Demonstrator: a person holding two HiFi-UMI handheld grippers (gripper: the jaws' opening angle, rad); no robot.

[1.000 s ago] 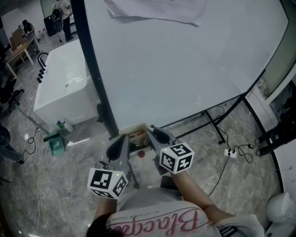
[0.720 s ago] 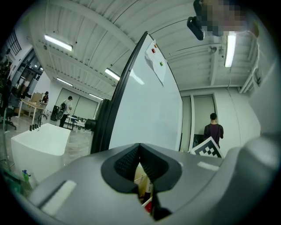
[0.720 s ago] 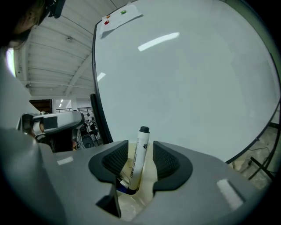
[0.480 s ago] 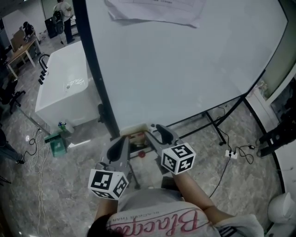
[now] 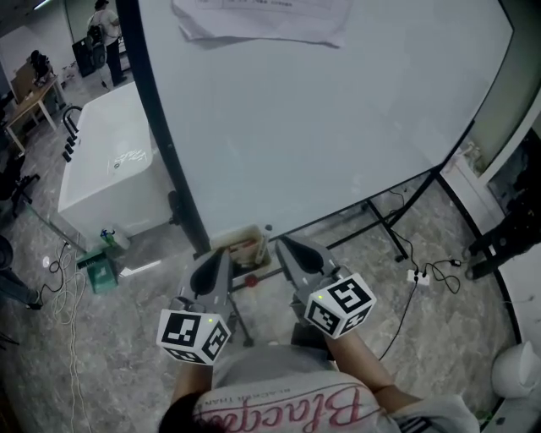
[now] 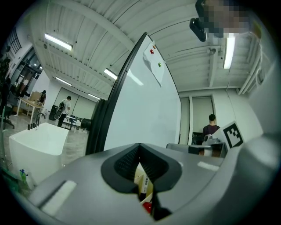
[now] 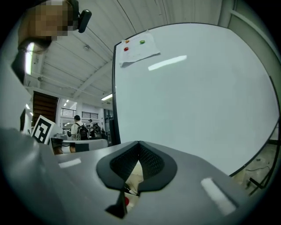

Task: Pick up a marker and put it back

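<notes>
A small tan marker box [image 5: 247,250] sits at the bottom edge of the big whiteboard [image 5: 321,118], with a red piece [image 5: 251,281] just below it. My left gripper [image 5: 221,255] points at the box from its left, jaws shut and empty. My right gripper [image 5: 285,245] points at it from the right, also shut and empty. In the left gripper view the shut left gripper [image 6: 139,147] frames a dark marker [image 6: 144,186] standing in the box, with a red cap [image 6: 148,206] below. Under the shut right gripper [image 7: 138,145] in the right gripper view, markers [image 7: 130,190] and a red spot [image 7: 126,201] show.
A sheet of paper [image 5: 262,19] hangs at the top of the whiteboard. A white tub [image 5: 110,173] stands to the left with a green crate [image 5: 101,271] by it. The board's black stand legs [image 5: 389,228] and a power strip with cables [image 5: 416,277] lie on the floor to the right.
My right gripper has drawn back a little toward me and to the right, its marker cube turning. The left gripper has hardly moved.
</notes>
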